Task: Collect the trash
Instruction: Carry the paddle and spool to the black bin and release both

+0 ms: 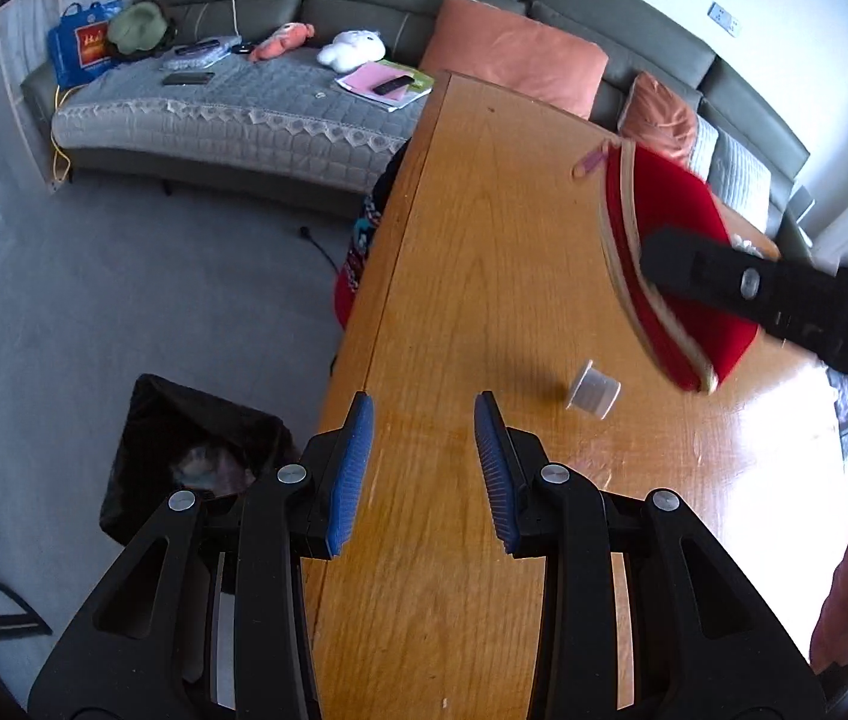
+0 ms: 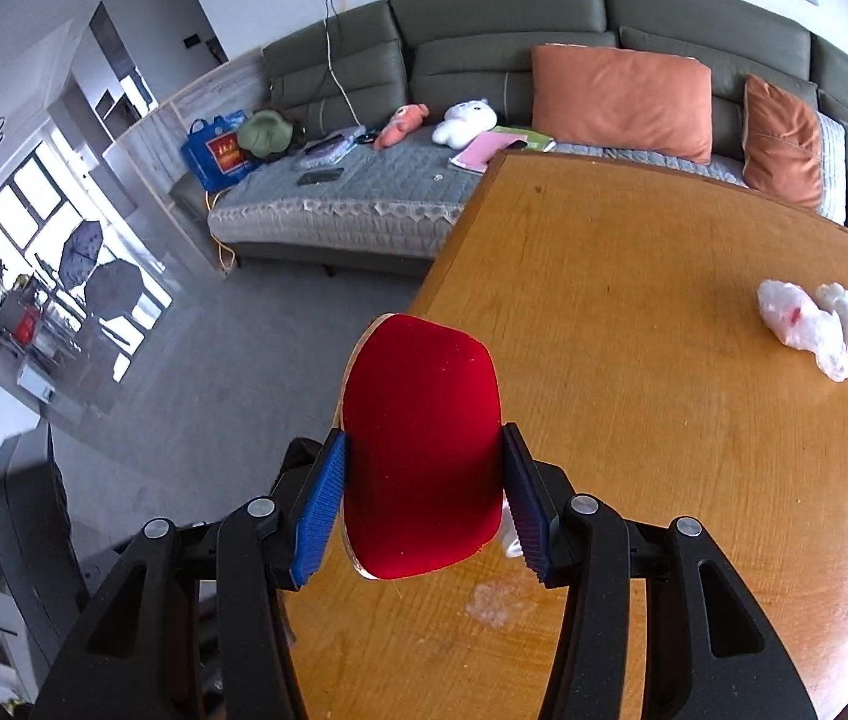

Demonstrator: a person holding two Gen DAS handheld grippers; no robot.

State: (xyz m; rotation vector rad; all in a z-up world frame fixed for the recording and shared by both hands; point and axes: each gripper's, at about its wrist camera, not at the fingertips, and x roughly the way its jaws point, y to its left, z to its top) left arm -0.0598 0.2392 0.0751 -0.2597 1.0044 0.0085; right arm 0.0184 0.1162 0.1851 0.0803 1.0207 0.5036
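Spanning the centre and right of both views, wooden table (image 1: pixel 484 228), orange-brown, glossy

Right gripper (image 2: pixel 424 480): blue pads pinching a red paddle-shaped object (image 2: pixel 421 444) by its two side edges; the red face rises from the lower centre of the right wrist view to mid-frame. In the left wrist view the same object (image 1: pixel 664 222) sits at right of frame, tilted, its pale layered rim turned toward the table, with a black finger (image 1: pixel 724 282) of the right gripper across it.

Left gripper (image 1: pixel 424 462): lower centre of its own view, jaws spread with nothing between them, only bare tabletop showing in the gap.

Trash items on the table: small white cup-like piece (image 1: pixel 595 390) lying on its side, just right of the left gripper's tips; pink strip (image 1: pixel 589 162) upper right, beside the red object's far end; two crumpled white wads (image 2: pixel 820 330), touching each other, at right of the right wrist view.

Bin (image 1: pixel 196 456): black-lined, on the grey floor at lower left of the left wrist view, beside the table edge, pale crumpled contents inside.

Background, upper part of both frames: grey-green sofa (image 2: pixel 484 18), two orange cushions (image 2: pixel 622 102), pink and white soft toys (image 2: pixel 466 120), blue shopping bag (image 2: pixel 214 150)
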